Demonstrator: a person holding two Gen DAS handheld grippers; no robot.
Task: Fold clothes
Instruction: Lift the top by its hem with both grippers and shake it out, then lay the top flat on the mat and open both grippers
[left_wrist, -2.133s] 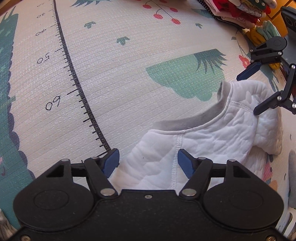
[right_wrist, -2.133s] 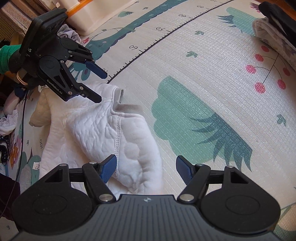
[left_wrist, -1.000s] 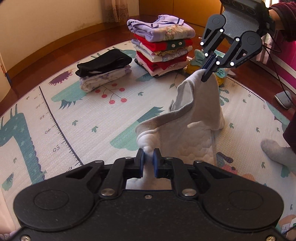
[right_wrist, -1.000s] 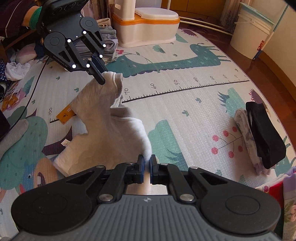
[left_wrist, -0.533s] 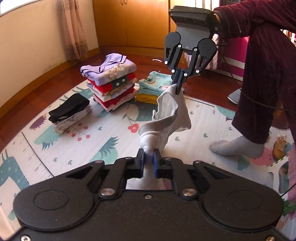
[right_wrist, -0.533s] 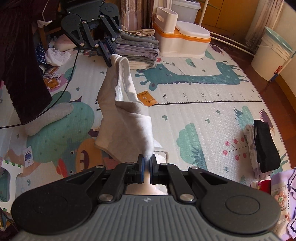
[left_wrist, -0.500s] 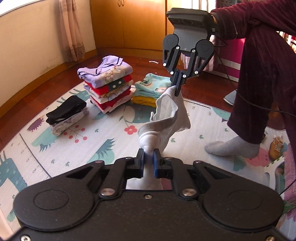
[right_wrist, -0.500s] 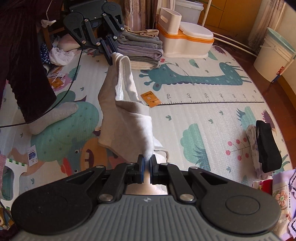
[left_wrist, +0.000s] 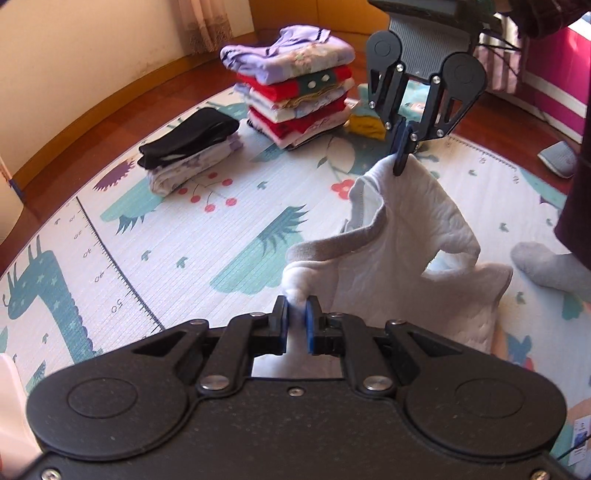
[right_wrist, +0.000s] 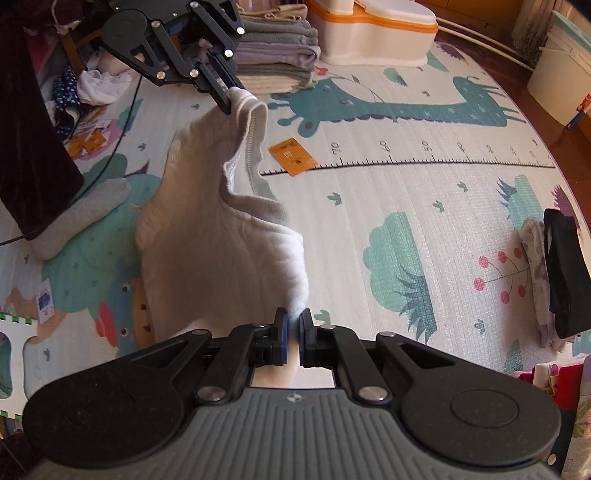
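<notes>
A white quilted garment (left_wrist: 399, 254) with a grey neckband hangs between my two grippers above the play mat. My left gripper (left_wrist: 295, 314) is shut on one bunched shoulder of it. My right gripper (left_wrist: 400, 162) shows in the left wrist view, shut on the other shoulder. In the right wrist view the same garment (right_wrist: 214, 236) hangs down; my right gripper (right_wrist: 291, 325) pinches its edge and my left gripper (right_wrist: 225, 99) holds the far corner. The lower part of the garment touches or nearly touches the mat.
Folded stacks lie on the mat: a tall red and purple pile (left_wrist: 295, 85), a black-topped pile (left_wrist: 188, 155), also in the right wrist view (right_wrist: 554, 277), and grey towels (right_wrist: 277, 62). A socked foot (left_wrist: 546, 266) stands beside the garment. An orange card (right_wrist: 293, 157) lies on the mat.
Both grippers, still shut on the garment, have come lower and closer to the mat. The garment hangs wider between them, its lower part near the mat.
</notes>
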